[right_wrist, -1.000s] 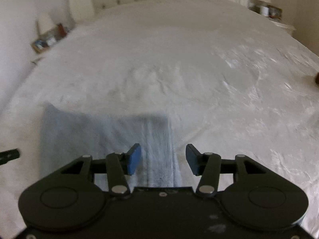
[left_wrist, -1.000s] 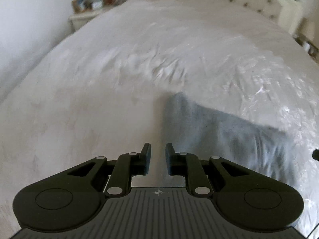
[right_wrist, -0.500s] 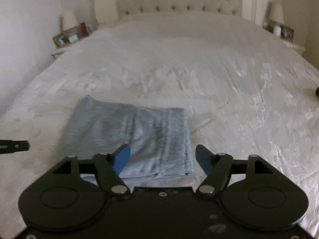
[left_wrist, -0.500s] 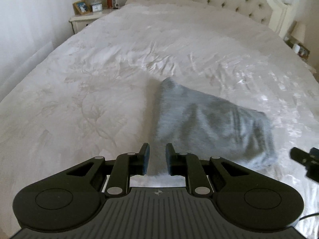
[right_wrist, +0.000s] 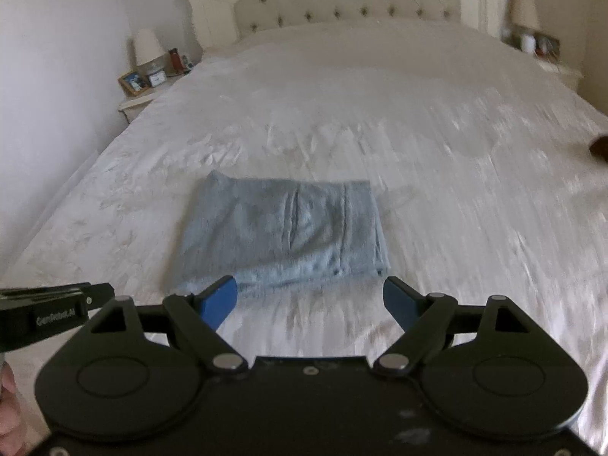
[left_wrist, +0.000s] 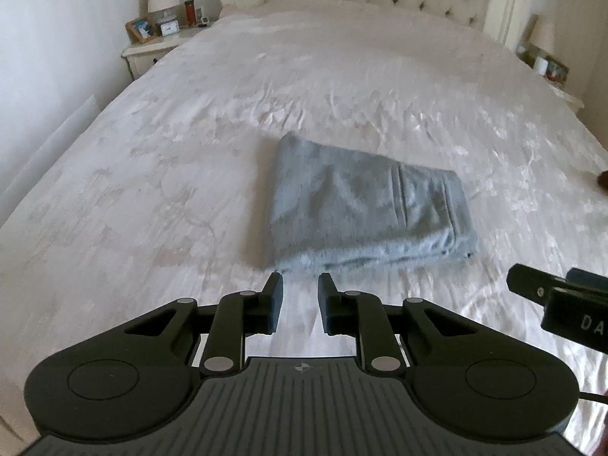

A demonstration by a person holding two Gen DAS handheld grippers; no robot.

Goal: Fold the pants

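Folded grey pants lie flat mid-bed — folding appears complete. Left gripper narrowly parted, opening, empty; right gripper spreading wide, empty — both short of the cloth. Next: perhaps only retreat.

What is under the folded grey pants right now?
The folded grey pants lie flat on the white bedspread, which shows all around them. Whether anything else lies beneath or between the layers is covered by the cloth.
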